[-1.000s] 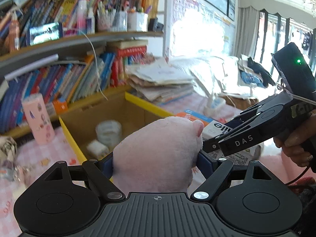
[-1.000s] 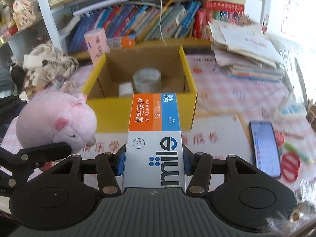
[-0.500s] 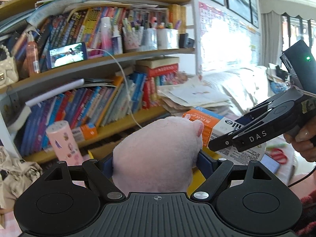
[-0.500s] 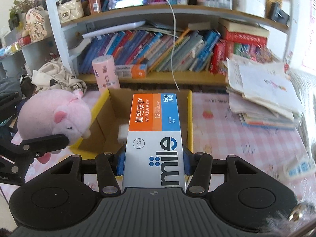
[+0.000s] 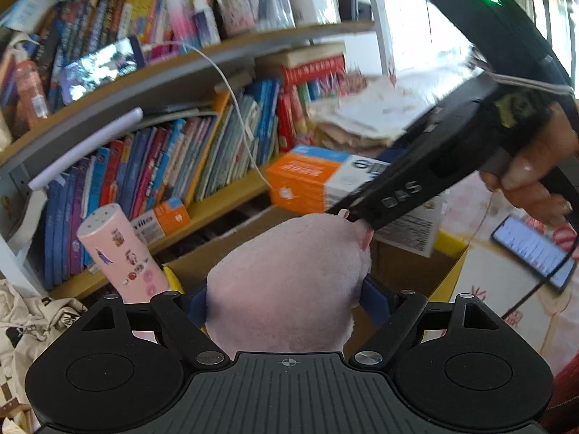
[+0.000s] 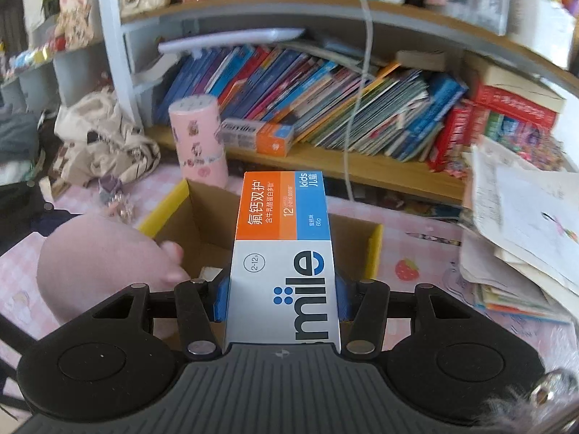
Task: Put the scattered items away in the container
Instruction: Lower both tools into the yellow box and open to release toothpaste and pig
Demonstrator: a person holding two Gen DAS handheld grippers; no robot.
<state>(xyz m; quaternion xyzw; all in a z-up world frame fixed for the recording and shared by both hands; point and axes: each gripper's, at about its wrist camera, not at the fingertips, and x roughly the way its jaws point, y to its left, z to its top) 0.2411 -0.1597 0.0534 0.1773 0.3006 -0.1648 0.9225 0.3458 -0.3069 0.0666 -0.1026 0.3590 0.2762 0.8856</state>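
left tool (image 5: 284, 300) gripping plush pig (image 5: 289, 282), right tool (image 6: 282, 298) gripping toothpaste box (image 6: 282, 253)

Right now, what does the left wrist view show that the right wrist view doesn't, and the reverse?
Only the left wrist view shows the right hand on its handle and a phone lying screen-up on the table. Only the right wrist view shows the toothpaste box's printed top face and a beige bag. Both show the pink plush toy, the yellow-rimmed cardboard box, the pink cylinder and the bookshelf.
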